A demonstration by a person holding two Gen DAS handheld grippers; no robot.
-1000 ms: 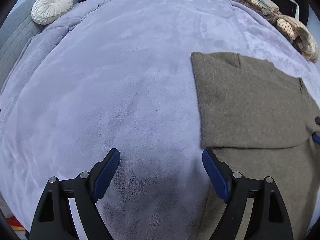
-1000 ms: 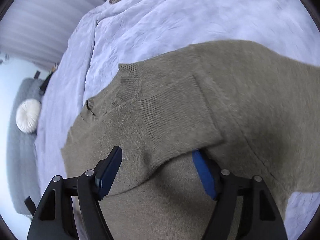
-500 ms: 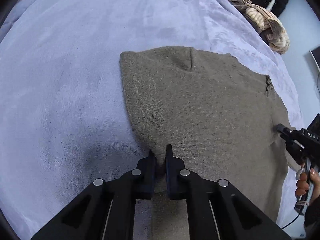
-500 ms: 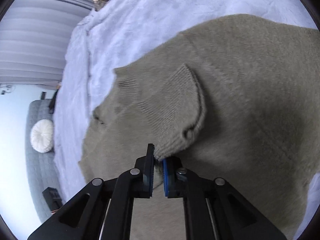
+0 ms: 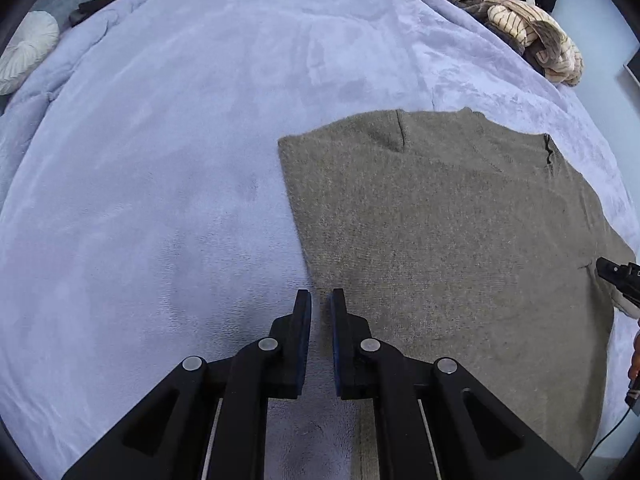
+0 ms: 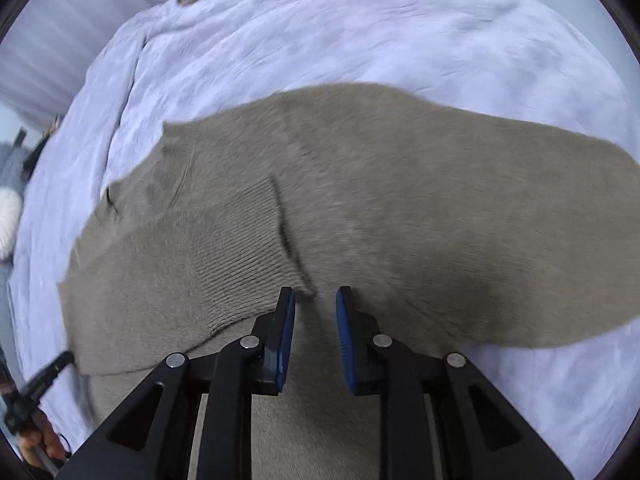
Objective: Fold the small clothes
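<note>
lavender blanket [image 5: 180, 160], round white cushion [image 5: 24, 52], heap of striped clothes [image 5: 532, 36]

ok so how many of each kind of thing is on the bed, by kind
olive-brown knitted sweater: 1
heap of striped beige clothes: 1
round white pleated cushion: 1
lavender plush blanket: 1
total: 4
</note>
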